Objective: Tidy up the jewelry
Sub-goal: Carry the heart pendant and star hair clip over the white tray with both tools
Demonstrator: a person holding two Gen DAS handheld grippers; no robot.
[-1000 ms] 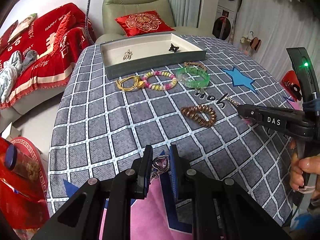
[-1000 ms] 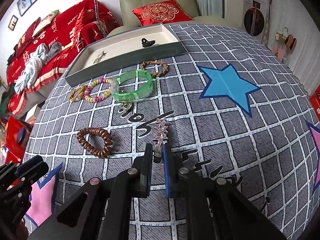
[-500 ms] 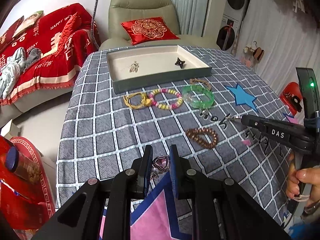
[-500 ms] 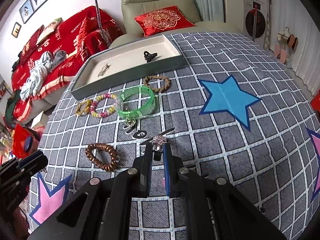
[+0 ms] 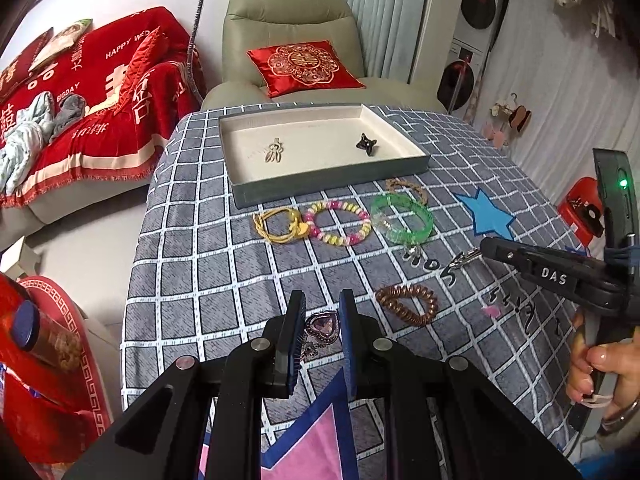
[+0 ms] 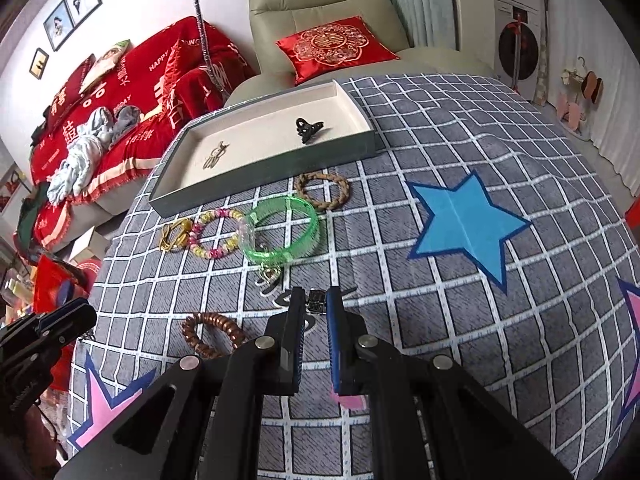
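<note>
Currently my left tool (image 5: pixel 320 320) pinches a light, rigid heart pendant (image 5: pixel 323 325); my right tool (image 6: pixel 316 306) grips a small, slippery sparkly clip (image 6: pixel 316 305) by its end.

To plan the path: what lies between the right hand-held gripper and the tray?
In the right wrist view, the green bangle and the braided brown bracelet lie between the right hand-held gripper and the tray.

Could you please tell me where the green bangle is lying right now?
The green bangle lies on the checked cloth just in front of the tray, between the pink-and-yellow beaded bracelet on its left and the braided brown ring behind it.
</note>
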